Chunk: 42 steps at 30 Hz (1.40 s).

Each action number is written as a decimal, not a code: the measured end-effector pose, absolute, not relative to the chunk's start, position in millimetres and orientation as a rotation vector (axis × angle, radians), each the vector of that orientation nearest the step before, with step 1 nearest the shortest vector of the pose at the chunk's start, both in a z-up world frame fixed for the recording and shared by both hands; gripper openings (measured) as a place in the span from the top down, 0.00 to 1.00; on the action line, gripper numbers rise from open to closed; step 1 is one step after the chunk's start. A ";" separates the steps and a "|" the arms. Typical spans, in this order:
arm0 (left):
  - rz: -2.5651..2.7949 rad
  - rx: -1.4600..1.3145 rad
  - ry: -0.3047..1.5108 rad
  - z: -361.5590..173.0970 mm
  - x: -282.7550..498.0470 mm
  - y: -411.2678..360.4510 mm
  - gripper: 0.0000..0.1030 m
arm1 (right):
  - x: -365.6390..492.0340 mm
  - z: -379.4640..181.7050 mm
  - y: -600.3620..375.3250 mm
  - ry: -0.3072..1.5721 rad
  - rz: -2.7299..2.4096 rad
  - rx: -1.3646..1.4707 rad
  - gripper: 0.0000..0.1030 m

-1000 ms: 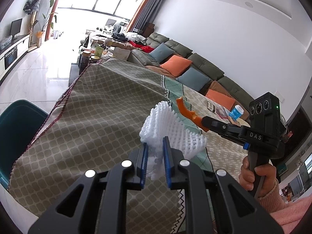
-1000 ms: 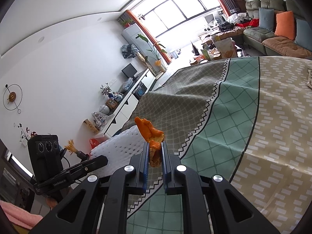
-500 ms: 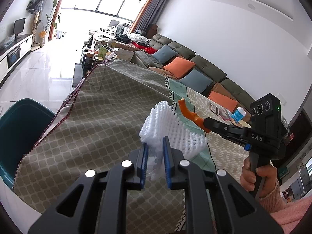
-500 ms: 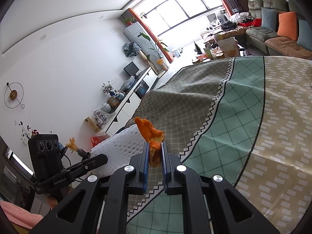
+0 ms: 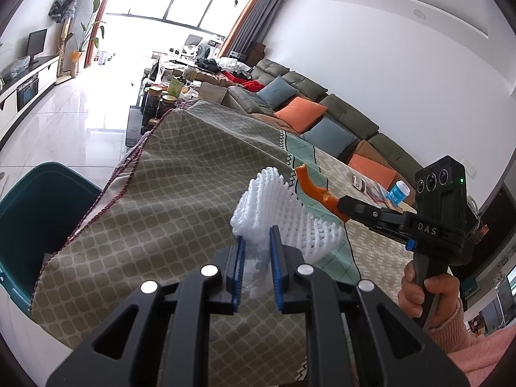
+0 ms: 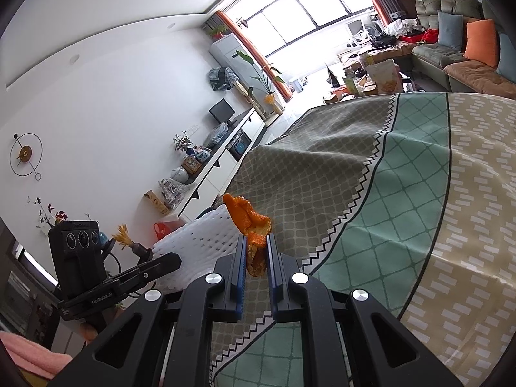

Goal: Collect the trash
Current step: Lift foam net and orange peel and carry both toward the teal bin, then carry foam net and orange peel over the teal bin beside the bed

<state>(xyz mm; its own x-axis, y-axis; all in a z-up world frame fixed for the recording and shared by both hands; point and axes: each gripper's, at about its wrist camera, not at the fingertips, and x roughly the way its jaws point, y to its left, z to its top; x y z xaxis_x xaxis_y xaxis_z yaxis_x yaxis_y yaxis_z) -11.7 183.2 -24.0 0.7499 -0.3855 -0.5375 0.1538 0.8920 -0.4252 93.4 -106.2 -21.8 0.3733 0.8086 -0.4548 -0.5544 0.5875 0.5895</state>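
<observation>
The white foam net (image 5: 274,213) is clamped between the narrow jaws of the left gripper (image 5: 256,251) and held clear above the tablecloth (image 5: 154,219), presumably for carrying to a bin. The orange peel (image 6: 250,222) is pinched in the nearly closed right gripper (image 6: 256,253). In the left wrist view, the teal bin (image 5: 35,213) is seen at 9 o'clock, beside the table edge; disposal is not yet done.

The lower part of the white foam mesh sleeve (image 5: 274,219) disappears between the blue-padded jaws of the left gripper (image 5: 257,248). The bottom of the orange peel scrap (image 6: 250,222) is likewise hidden between the jaws of the right gripper (image 6: 257,251). Left of the left jaws, the dark teal plastic bin (image 5: 35,213) is cut off by the picture's edge.
</observation>
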 end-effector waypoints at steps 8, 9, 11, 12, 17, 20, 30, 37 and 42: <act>-0.290 -0.375 0.659 -23.5 -17.0 187.5 0.84 | 92.8 -21.6 -99.4 0.792 0.910 0.360 0.89; -0.290 -0.375 0.659 -23.3 -17.1 187.0 0.84 | 93.1 -21.7 -98.9 0.792 0.911 0.360 0.89; -0.288 -0.375 0.660 -22.9 -17.7 187.3 0.84 | 92.8 -21.4 -98.6 0.792 0.910 0.360 0.89; -0.287 -0.375 0.659 -23.3 -17.5 187.9 0.84 | 92.8 -21.7 -97.9 0.793 0.911 0.361 0.89; -0.283 -0.377 0.659 -23.4 -18.2 189.6 0.84 | 93.2 -21.7 -96.1 0.793 0.911 0.360 0.89; -0.277 -0.374 0.659 -23.3 -19.0 190.6 0.84 | 93.1 -21.8 -95.1 0.793 0.912 0.358 0.89; -0.262 -0.375 0.653 -22.2 -22.8 196.3 0.84 | 93.4 -22.2 -83.7 0.798 0.931 0.349 0.89; -0.255 -0.378 0.648 -20.8 -27.1 202.5 0.84 | 93.5 -21.4 -82.1 0.800 0.941 0.341 0.89; -0.250 -0.380 0.646 -19.7 -27.3 204.5 0.84 | 94.4 -20.4 -79.5 0.802 0.947 0.335 0.89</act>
